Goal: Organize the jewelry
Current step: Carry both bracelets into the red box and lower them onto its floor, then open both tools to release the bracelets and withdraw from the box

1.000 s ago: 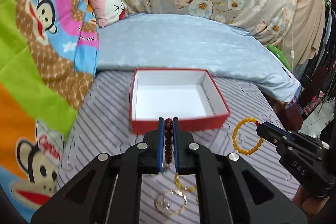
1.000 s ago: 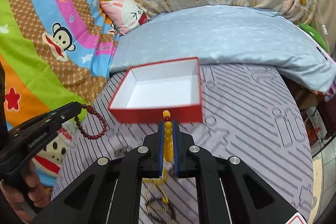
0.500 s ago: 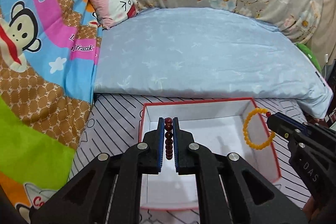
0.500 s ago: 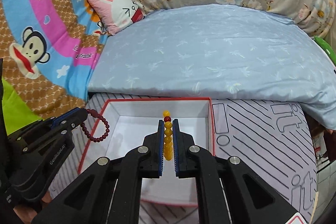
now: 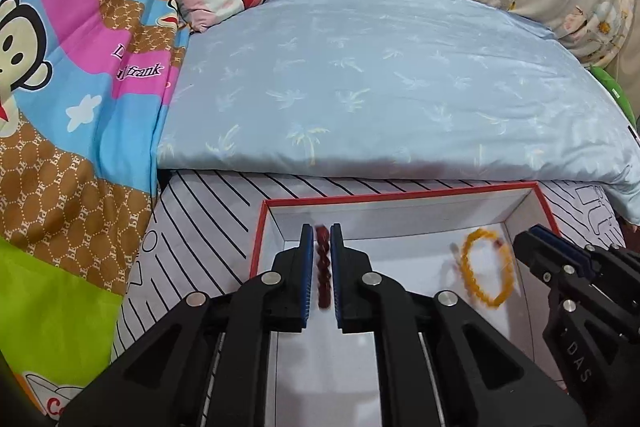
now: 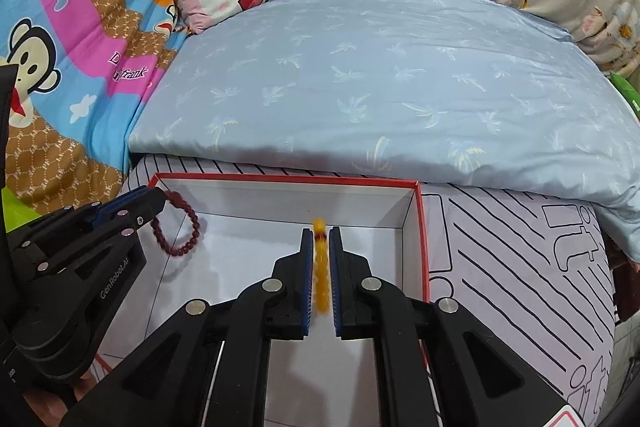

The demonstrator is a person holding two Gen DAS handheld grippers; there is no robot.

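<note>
Both grippers now hang over the open red box (image 5: 545, 203), which a second ago lay further up each frame, beyond the fingertips on the striped bed sheet (image 5: 208, 215); the loose gold pieces seen low in the earlier views are out of sight. In the left wrist view the left gripper (image 5: 321, 239) sits low centre, its blue-padded fingers clamped on the dark red bead bracelet (image 5: 323, 275), just as before; in the right wrist view that bracelet dangles as a loop from the fingertips at the left edge, over the box's white floor. The right gripper (image 6: 320, 241) has just been opening: its fingers stand slightly wider than half a second ago, with the yellow bead bracelet (image 6: 321, 279) blurred between them, and whether the pads still press on it I cannot tell. In the left wrist view the yellow loop lies at the lower right of the frame, inside the box just beside the right gripper's tips. The pale blue pillow (image 5: 380, 83) fills the middle of both frames, closer than before.
</note>
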